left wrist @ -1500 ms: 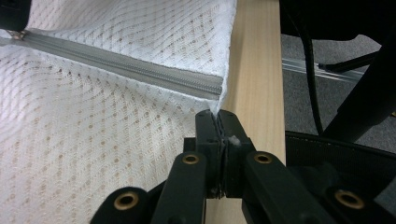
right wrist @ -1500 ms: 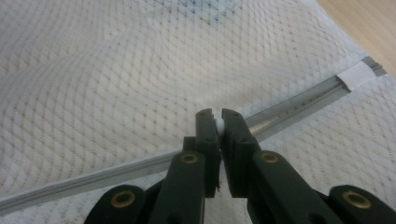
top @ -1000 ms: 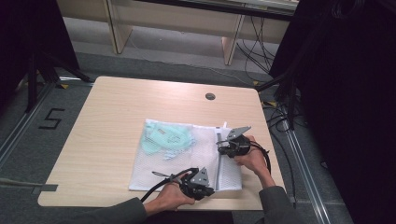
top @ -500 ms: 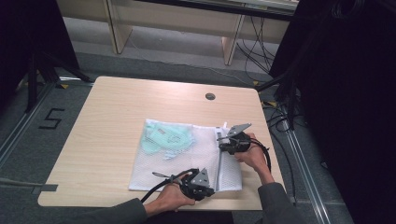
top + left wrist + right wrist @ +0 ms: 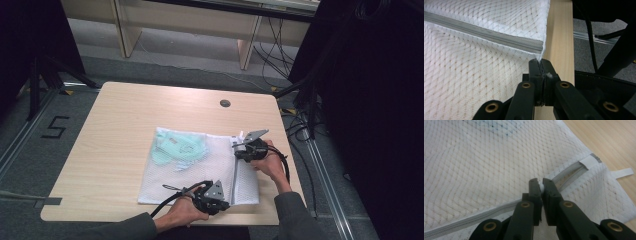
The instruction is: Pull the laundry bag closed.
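Lying flat on the table (image 5: pixel 110 130), the white mesh laundry bag (image 5: pixel 200 175) held a pale green garment (image 5: pixel 177 148). The left gripper (image 5: pixel 541 65) was clamped on the bag's near edge by the zipper (image 5: pixel 486 33) end; the right gripper (image 5: pixel 539 185) pinched a small white piece, probably the zipper pull. Zipping seemed under way; next, a steady draw along the track against that anchor

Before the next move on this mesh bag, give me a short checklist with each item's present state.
1. Left gripper shut on the mesh bag edge by the zipper end: ok.
2. Right gripper pinching a small white piece at the zipper: ok; whether it is the pull: cannot tell.
3. Bag flat on the table: ok.
4. Green item inside the bag: ok.
5. Zipper fully closed: cannot tell.
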The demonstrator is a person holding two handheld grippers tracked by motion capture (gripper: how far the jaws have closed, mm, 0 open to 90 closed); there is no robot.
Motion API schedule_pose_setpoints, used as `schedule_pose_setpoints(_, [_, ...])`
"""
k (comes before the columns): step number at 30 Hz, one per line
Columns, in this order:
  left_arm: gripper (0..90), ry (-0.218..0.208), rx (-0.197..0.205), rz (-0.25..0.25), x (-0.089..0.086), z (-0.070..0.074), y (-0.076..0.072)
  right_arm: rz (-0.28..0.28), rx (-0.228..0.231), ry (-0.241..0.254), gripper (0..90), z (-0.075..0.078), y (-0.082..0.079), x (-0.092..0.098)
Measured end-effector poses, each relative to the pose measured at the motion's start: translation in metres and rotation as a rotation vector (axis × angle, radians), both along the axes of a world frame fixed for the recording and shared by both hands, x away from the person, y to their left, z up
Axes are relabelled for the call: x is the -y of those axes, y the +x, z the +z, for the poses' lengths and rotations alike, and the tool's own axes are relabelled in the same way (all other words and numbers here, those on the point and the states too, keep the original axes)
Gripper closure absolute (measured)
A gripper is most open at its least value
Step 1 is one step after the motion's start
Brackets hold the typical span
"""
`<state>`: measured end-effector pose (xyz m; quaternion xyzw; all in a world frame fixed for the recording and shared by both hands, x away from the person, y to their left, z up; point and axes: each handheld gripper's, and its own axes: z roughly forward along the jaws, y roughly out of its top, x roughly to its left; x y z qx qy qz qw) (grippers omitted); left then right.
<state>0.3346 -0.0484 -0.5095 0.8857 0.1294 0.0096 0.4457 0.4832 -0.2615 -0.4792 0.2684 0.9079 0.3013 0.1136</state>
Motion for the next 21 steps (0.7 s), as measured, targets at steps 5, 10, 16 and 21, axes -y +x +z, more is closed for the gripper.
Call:
schedule_pose_setpoints(5, [88.4,-0.003,-0.006,-0.001,0.0003,-0.0008,0.0002,0.016,0.011,-0.008,86.6,0.0008,0.0021,-0.0002])
schedule_pose_setpoints(10, [88.4,-0.004,-0.007,0.0,-0.0002,-0.0001,-0.0006,0.006,0.006,-0.011,86.6,-0.0002,0.0037,-0.0009])
schedule_pose_setpoints(16, [88.4,-0.01,-0.012,0.003,-0.0004,0.0002,0.0001,0.01,0.011,-0.008,86.6,-0.0007,0.0063,0.0006])
schedule_pose_setpoints(21, [88.4,-0.011,-0.009,0.003,-0.0007,0.0005,0.0,-0.008,0.009,-0.013,86.6,0.0007,0.0101,0.0])
